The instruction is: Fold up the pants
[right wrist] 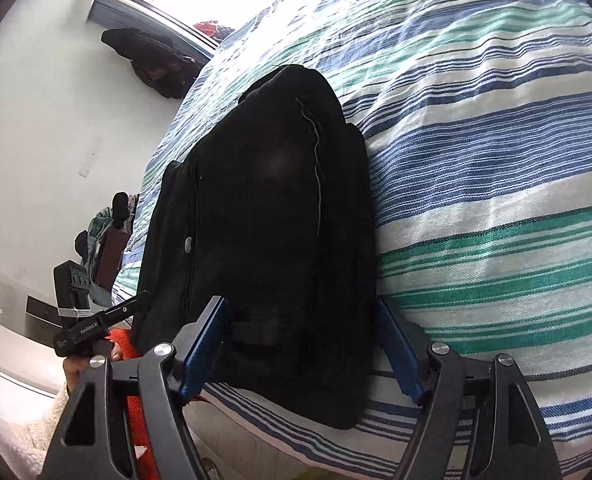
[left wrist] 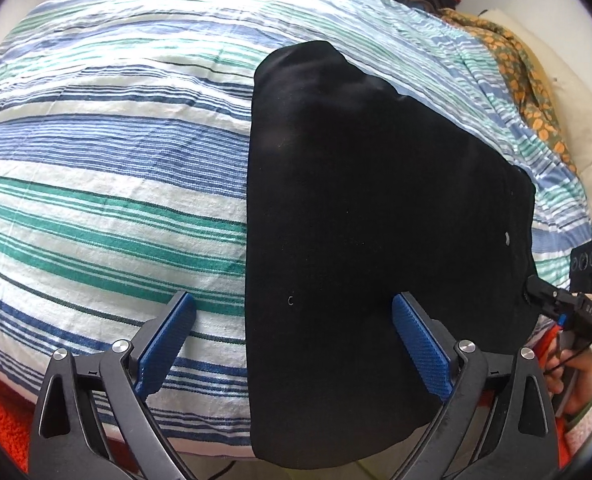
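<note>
- left gripper (left wrist: 294, 344): jaws wide apart, clamped on nothing. one blue pad over the striped bedspread (left wrist: 108, 168), the other over the black pants (left wrist: 367, 220), so it straddles their long edge near the bed's near edge.
- right gripper (right wrist: 301, 350): jaws also apart, one each side of the pants (right wrist: 272, 216) near end. whether the pads touch cloth i can't tell.
- pants lie as a narrow dark bundle, looks already folded lengthwise, running from the bed's near edge toward the far side. near end droops slightly over the edge.
- orange patterned cloth (left wrist: 523, 80) and clutter sit along the bed's far right edge, well apart from the pants.
- my read: next is a grab at the near end to fold it over toward the far end.
- risks:
  - pinching only the top layer, so the stack splits when lifted.
  - left jaws catching bedspread along with pants, dragging the cover.
  - overhanging end sliding off the near edge if nudged.
  - uneven lift between sides skews the fold.
</note>
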